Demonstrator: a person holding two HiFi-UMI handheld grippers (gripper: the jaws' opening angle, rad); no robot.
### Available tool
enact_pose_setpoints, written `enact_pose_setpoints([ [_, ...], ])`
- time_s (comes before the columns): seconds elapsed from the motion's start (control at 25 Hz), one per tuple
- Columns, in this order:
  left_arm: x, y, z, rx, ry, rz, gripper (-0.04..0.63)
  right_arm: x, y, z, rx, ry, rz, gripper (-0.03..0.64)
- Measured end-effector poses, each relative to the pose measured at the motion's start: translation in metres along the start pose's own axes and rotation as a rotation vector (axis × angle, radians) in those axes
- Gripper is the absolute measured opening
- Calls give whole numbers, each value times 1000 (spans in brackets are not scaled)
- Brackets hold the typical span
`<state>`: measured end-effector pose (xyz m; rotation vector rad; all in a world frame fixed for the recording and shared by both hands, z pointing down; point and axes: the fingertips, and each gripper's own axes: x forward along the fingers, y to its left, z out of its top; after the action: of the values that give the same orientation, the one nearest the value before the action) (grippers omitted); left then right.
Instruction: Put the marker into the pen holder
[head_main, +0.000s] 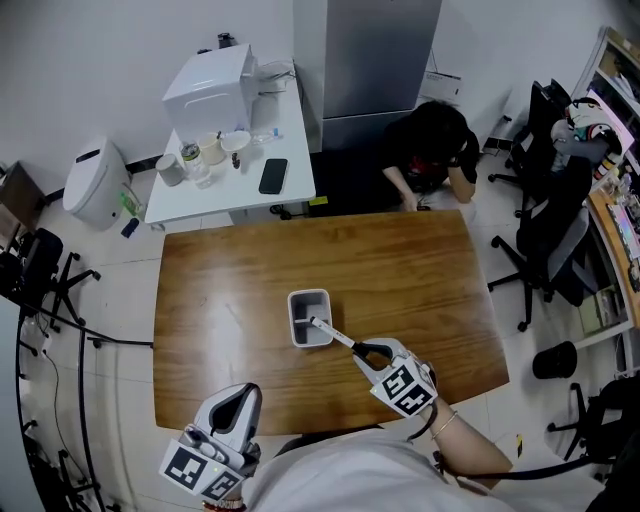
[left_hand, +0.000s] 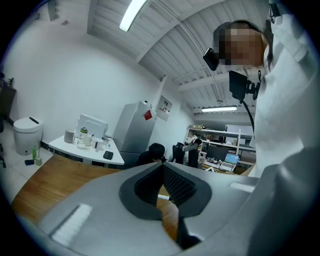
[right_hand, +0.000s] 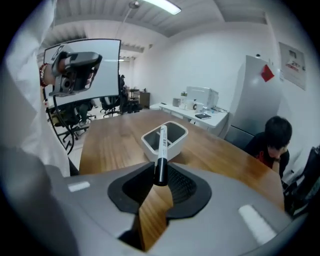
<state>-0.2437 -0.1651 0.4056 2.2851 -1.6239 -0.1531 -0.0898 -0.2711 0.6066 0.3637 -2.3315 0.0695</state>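
Observation:
A white marker with a black cap (head_main: 335, 333) is clamped by its capped end in my right gripper (head_main: 365, 352), above the wooden table (head_main: 230, 290). Its white end reaches over the near rim of the white rectangular pen holder (head_main: 309, 294) at the table's middle. In the right gripper view the marker (right_hand: 161, 150) points up from the right gripper (right_hand: 161, 176) toward the pen holder (right_hand: 150, 142). My left gripper (head_main: 238, 400) hovers at the table's near edge, shut and empty. In the left gripper view the left gripper (left_hand: 161, 172) has its pads meeting at the tips.
A person (head_main: 435, 140) sits bent over at the table's far side. Behind it stand a white side table (head_main: 290, 140) with a box, cups and a phone (head_main: 273, 175), and a grey cabinet (head_main: 375, 60). Office chairs (head_main: 545, 230) stand to the right and a white bin (head_main: 95, 180) to the left.

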Motion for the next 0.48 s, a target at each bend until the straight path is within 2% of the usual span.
enact_pose_setpoints([
  [0.2, -10, 10, -6, -23, -3, 40, -6, 11, 11, 5, -93, 65, 29, 77],
  [0.36, -15, 15, -6, -34, -13, 54, -6, 20, 13, 24, -109, 14, 18, 78],
  [0.48, -18, 15, -5, -39, -15, 59, -5, 26, 8, 39, -77, -39, -5, 78],
])
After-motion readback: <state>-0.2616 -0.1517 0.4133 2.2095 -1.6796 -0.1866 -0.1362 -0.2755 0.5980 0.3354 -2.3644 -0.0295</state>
